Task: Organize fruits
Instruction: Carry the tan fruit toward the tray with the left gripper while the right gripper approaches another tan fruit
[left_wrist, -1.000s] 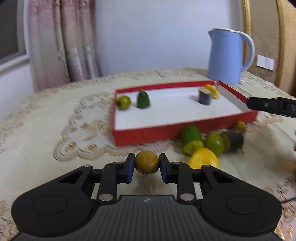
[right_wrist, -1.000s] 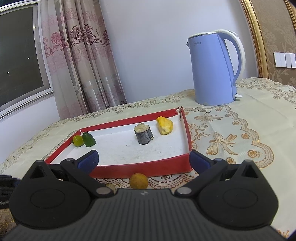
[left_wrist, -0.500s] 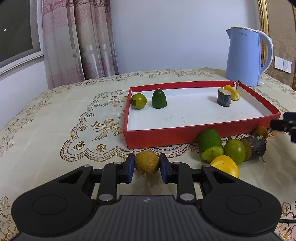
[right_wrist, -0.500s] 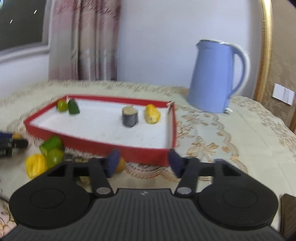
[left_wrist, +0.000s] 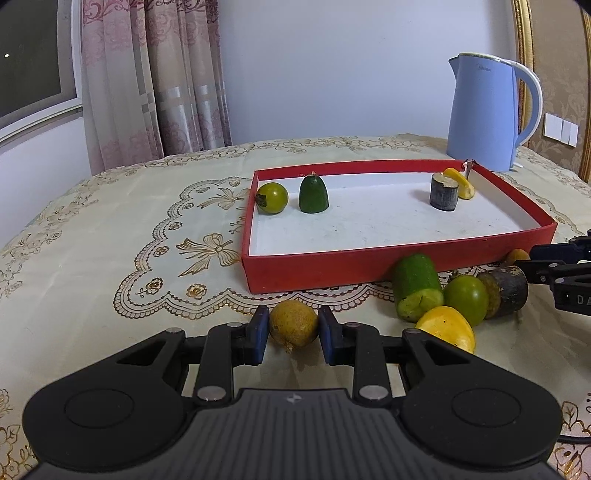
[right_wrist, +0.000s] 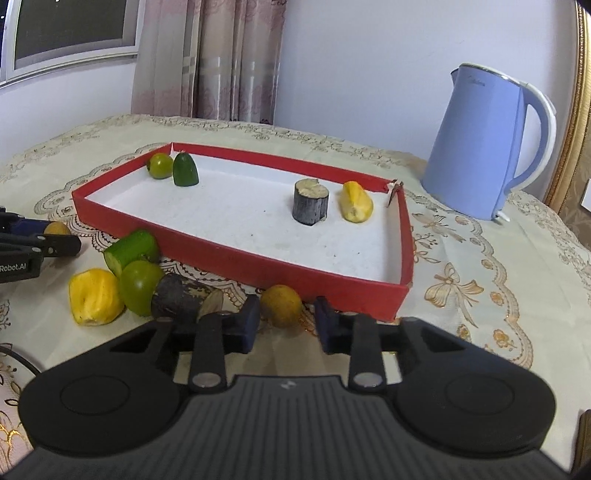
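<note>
My left gripper (left_wrist: 293, 334) pinches a round, dull-yellow fruit (left_wrist: 293, 322), rough-skinned, its small stem nub pointing down toward the tablecloth (left_wrist: 110, 258); it sits just in front of the red tray (left_wrist: 369, 264).

My right gripper (right_wrist: 284, 325) has just been closing; a second small orange-yellow fruit (right_wrist: 281, 305) is between the blue pads. The left pad touches it; I cannot tell about the right. It lies at the tray's near wall, near the right corner.

Loose pile beside it: cut green cylinder (right_wrist: 131, 252) lying on its side, long axis toward the tray; smooth green round fruit (right_wrist: 140, 286); dark bark-like stub (right_wrist: 177, 297) lying on its side; knobbly yellow piece (right_wrist: 95, 296).

Inside the tray, upright: green ball (right_wrist: 160, 166), green dome (right_wrist: 185, 170), grey stub (right_wrist: 311, 202), yellow wedge (right_wrist: 355, 202). Glossy blue kettle (right_wrist: 480, 147) behind.
</note>
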